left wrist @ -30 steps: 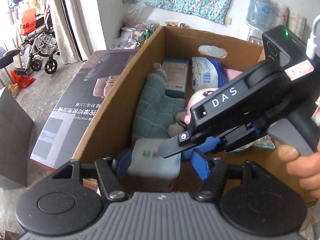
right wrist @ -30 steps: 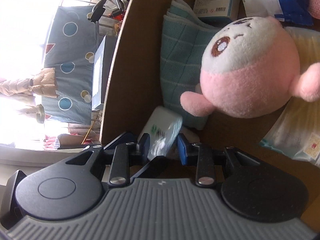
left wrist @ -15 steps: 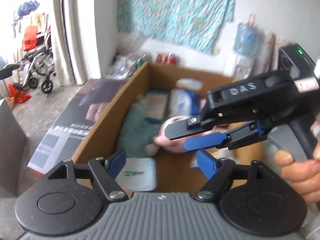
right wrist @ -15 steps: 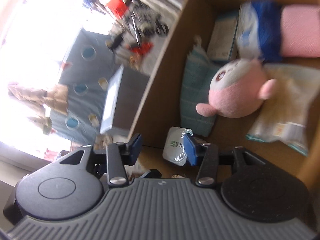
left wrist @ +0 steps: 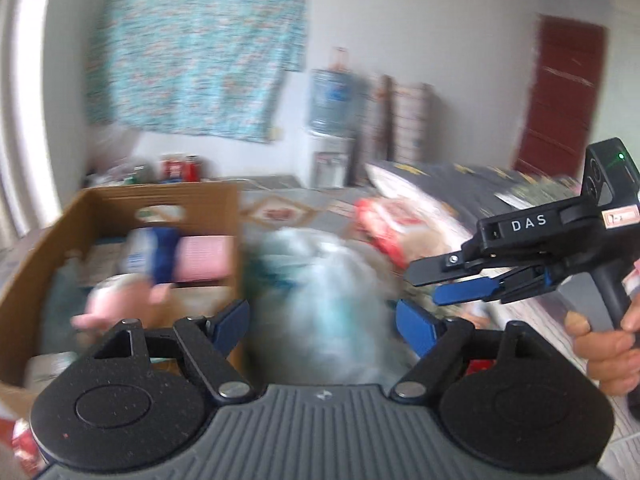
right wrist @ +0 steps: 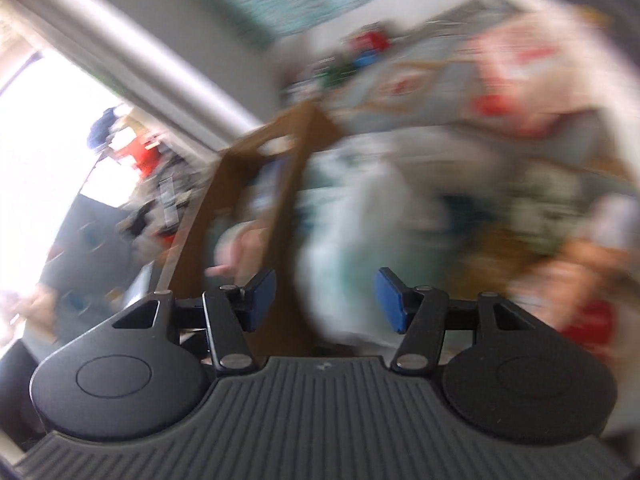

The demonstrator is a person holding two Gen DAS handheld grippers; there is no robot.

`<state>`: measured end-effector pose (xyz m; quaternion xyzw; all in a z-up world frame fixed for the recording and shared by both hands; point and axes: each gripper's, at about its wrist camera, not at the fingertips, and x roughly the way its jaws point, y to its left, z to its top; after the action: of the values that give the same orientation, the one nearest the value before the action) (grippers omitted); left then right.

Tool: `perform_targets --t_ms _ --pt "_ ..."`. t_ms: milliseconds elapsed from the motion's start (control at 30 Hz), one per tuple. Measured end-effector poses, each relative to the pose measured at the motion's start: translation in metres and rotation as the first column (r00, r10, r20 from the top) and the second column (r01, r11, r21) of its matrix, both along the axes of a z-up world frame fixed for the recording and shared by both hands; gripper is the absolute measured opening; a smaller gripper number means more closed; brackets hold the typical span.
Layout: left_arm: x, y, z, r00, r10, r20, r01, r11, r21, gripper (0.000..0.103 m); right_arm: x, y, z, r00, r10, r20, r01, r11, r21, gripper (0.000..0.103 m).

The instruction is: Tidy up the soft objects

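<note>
The picture is smeared by motion. An open cardboard box stands at the left, holding a pink plush toy, a pink cloth and a blue-and-white pack. Right of the box lies a pale whitish-teal soft bundle. My left gripper hovers in front of that bundle, its jaws opening with nothing gripped. My right gripper, held by a hand, hangs in the air to the right. In the right wrist view the right gripper faces the bundle beside the box, jaws opening, nothing pressed between them.
Red-and-white packages and a dark flat item lie behind the bundle on a patterned mat. A teal floral cloth hangs on the wall, with a water dispenser and a red door further right.
Both grippers have drawn back out of the box and swung right towards the soft bundle. The white pack that was between the jaws stayed in the box. Both pairs of jaws have widened.
</note>
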<state>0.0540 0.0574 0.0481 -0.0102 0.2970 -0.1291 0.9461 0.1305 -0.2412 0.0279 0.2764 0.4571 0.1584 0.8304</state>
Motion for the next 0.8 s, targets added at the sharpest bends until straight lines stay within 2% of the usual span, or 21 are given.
perform_targets --t_ms 67,200,333,433,567,633,800 --pt "0.006 -0.026 -0.01 0.998 -0.064 -0.003 0.064 0.998 0.017 0.082 -0.01 -0.027 -0.017 0.997 -0.072 -0.04 0.07 0.997 -0.04 0.055" --pt "0.021 -0.076 -0.036 0.991 -0.133 -0.016 0.134 0.987 0.087 0.08 -0.014 -0.062 -0.049 0.977 -0.183 -0.109 0.174 0.981 -0.09 0.055" --pt "0.04 -0.112 -0.06 0.984 -0.172 -0.049 0.177 0.973 0.15 0.067 0.001 -0.074 -0.083 0.956 -0.242 -0.165 0.225 0.968 -0.113 0.055" --pt "0.052 -0.126 -0.073 0.98 -0.179 -0.083 0.19 0.968 0.161 0.06 0.014 -0.071 -0.098 0.947 -0.265 -0.18 0.241 0.96 -0.144 0.055" --pt "0.069 -0.132 -0.086 0.976 -0.175 -0.13 0.194 0.968 0.158 0.056 0.027 -0.071 -0.107 0.951 -0.251 -0.181 0.222 0.961 -0.165 0.053" --pt "0.077 -0.132 -0.093 0.973 -0.171 -0.156 0.195 0.968 0.156 0.056 0.03 -0.072 -0.113 0.959 -0.222 -0.175 0.195 0.968 -0.155 0.046" --pt "0.09 -0.138 -0.104 0.962 -0.172 -0.213 0.211 0.961 0.179 0.058 0.033 -0.076 -0.105 0.98 -0.126 -0.153 0.093 0.974 -0.208 0.043"
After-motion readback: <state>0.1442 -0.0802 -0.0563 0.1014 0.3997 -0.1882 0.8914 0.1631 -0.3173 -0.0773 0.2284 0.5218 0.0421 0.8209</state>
